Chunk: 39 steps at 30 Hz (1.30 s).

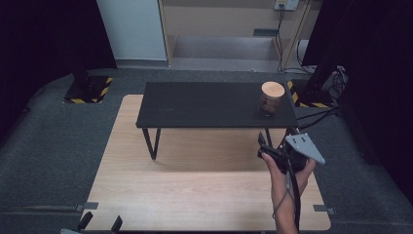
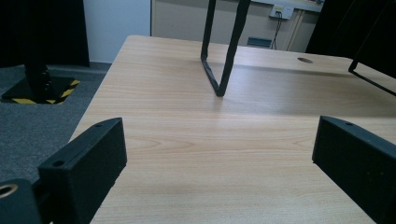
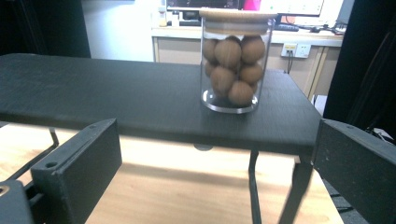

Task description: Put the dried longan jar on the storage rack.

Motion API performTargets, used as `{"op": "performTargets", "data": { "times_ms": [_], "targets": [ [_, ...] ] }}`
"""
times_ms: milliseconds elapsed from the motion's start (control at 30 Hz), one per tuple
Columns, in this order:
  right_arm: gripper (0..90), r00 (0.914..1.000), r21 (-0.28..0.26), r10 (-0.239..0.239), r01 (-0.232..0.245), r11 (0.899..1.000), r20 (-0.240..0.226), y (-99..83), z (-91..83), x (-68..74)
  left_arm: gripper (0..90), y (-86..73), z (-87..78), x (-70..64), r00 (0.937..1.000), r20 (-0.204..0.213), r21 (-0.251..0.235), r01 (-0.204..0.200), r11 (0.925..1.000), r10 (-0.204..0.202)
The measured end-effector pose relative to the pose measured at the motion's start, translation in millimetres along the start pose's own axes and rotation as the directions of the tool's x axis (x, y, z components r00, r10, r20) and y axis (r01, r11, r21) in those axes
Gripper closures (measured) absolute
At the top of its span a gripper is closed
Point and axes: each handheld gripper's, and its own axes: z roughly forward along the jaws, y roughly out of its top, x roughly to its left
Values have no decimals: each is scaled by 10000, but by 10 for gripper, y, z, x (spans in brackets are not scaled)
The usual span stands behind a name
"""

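Dim room, dark vignetted corners, soft shelf shadow on table (image 1: pixel 195 195), slight blur

One lidded glass jar (image 3: pixel 236 60) holding perhaps eight brown balls (image 3: pixel 228 52); one black shelf (image 1: pixel 204 103); two grippers (image 1: pixel 272 152).

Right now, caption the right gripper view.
Open black jaws face a clear glass jar of brown balls on a black raised shelf.

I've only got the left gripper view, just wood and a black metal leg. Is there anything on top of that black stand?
Observer: Yes, a clear jar stands near the right end of the black stand.
Operator: What's inside it?
Observer: Round brown balls, under a wooden lid.
Operator: Where's the right hand-held gripper?
Observer: The right hand-held gripper is in front of the stand's right end, jaws open, facing the jar and not touching it.
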Motion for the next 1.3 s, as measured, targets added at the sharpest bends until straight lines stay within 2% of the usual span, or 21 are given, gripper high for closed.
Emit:
{"op": "performTargets", "data": {
  "times_ms": [233,433,733,867,1200,1300],
  "targets": [
    [18,9996,-189,3,2,9998,289,-311,-365,102,16,45,69,-25,9997,132,-8,-225,9997,225],
    [18,9997,4,49,-49,10000,235,-516,-549,127,17,94,120,-17,9991,172,-155,-379,9992,382],
    [16,9990,-80,187,-184,9998,396,-828,-730,169,17,170,219,25,9992,69,-264,-387,9989,389],
    [17,9985,-267,415,-406,9988,367,-992,-792,188,18,208,281,38,9989,34,-308,-463,9985,464],
    [17,9951,-308,825,-809,9962,542,-1318,-931,230,16,297,462,60,9983,-6,-285,-580,9979,580],
    [16,9928,-362,1015,-993,9944,632,-1389,-960,227,13,331,530,84,9979,-1,-122,-644,9978,644]
  ]
}}
